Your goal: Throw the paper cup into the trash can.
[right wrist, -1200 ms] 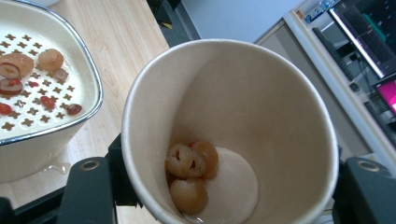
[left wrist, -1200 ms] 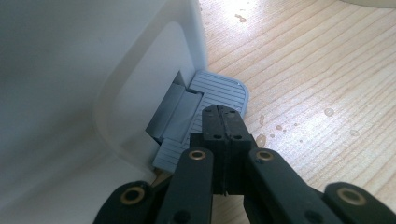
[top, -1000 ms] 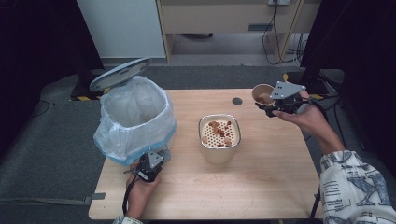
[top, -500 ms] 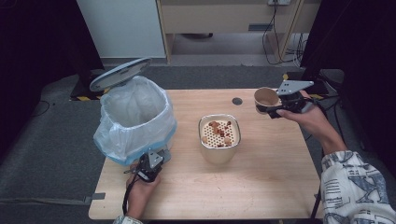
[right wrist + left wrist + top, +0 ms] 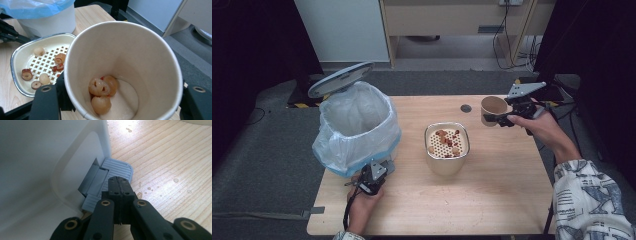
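My left gripper (image 5: 371,177) is shut, and its closed tips (image 5: 119,180) rest on the grey foot pedal (image 5: 117,168) of the white bin (image 5: 357,125). The bin is lined with a clear bag and its lid (image 5: 341,79) stands up. My right gripper (image 5: 502,119) is shut on a paper cup (image 5: 492,110) held over the table's far right. The cup (image 5: 120,50) tilts toward the camera, with a few fruit pieces (image 5: 101,91) at its bottom. A metal-rimmed strainer bowl (image 5: 447,147) with several fruit pieces stands mid-table.
A small dark round spot (image 5: 466,108) lies on the wooden table (image 5: 492,200) between the bowl and the cup. Water drops (image 5: 150,188) dot the wood near the pedal. The bin takes up the table's left side. A cabinet stands beyond the far edge.
The right gripper has shifted slightly with the cup and lowered it a little. The left gripper has stayed on the pedal with the lid up.
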A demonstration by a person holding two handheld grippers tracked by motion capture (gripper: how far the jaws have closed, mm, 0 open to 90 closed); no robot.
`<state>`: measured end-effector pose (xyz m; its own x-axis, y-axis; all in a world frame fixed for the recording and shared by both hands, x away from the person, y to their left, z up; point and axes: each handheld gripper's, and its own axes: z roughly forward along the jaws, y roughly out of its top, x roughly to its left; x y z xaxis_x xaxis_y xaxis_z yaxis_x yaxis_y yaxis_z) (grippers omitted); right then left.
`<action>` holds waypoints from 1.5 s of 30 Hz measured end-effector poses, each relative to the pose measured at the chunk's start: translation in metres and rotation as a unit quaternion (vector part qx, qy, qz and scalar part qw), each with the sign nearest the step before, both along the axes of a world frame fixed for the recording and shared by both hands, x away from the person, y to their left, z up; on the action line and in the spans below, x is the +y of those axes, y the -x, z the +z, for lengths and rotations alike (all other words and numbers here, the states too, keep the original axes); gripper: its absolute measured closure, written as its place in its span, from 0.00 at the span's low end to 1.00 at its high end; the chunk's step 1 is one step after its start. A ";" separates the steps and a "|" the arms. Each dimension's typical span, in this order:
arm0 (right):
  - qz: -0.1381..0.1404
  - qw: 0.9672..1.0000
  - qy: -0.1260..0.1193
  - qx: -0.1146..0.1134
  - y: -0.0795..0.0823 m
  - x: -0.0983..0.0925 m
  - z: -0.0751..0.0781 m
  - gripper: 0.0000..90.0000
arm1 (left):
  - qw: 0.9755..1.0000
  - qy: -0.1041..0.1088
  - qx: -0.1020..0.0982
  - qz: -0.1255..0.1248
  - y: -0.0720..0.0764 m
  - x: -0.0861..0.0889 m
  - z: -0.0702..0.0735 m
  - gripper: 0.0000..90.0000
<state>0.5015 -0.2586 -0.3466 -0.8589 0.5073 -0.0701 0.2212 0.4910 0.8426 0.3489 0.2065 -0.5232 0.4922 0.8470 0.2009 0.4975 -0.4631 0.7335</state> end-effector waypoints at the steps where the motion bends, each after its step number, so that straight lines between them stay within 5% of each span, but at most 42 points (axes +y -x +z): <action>1: 0.000 1.000 -0.001 0.002 0.000 0.000 0.001 0.36 | 1.000 0.000 0.000 0.000 0.000 0.000 0.000 0.99; 15: 0.002 0.999 -0.015 0.031 0.002 0.014 0.015 0.36 | 1.000 0.000 0.000 0.000 0.000 0.000 0.000 0.99; 45: 0.004 0.999 -0.012 0.048 0.001 0.063 0.042 0.36 | 1.000 -0.001 0.001 -0.001 0.000 0.000 0.000 0.99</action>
<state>0.5006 -0.1960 -0.3049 -0.8649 0.5013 0.0252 0.2981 0.4727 0.8293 0.3491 0.2064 -0.5229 0.4937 0.8459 0.2019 0.4979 -0.4652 0.7319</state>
